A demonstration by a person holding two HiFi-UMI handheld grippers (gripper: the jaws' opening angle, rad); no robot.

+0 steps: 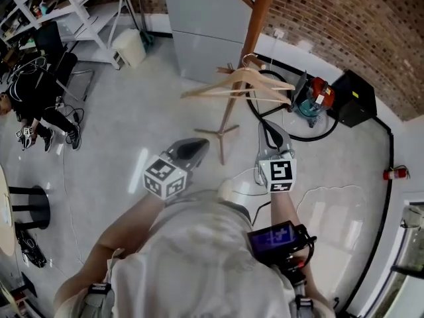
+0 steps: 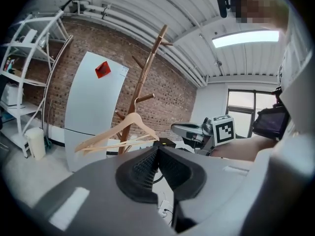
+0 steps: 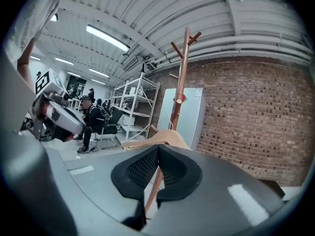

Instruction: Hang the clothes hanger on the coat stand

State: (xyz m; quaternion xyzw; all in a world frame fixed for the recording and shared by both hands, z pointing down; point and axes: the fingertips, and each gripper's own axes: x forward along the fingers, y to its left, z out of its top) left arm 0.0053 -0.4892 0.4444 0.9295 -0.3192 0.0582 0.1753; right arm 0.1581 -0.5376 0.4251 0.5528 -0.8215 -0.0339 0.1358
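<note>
Wooden hanger [image 1: 240, 85] hangs on peg of coat stand [image 1: 257, 18], brick wall [image 1: 344, 18] behind. Left gripper [image 2: 157, 151], right gripper [image 3: 157, 150] both clenched, nothing between jaws, well apart from hanger.

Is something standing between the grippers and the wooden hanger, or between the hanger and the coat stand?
Nothing visible does. The pale wooden clothes hanger seems to hang already on a peg of the tall brown wooden coat stand. The left gripper and the right gripper are shut, empty and apart from it.
</note>
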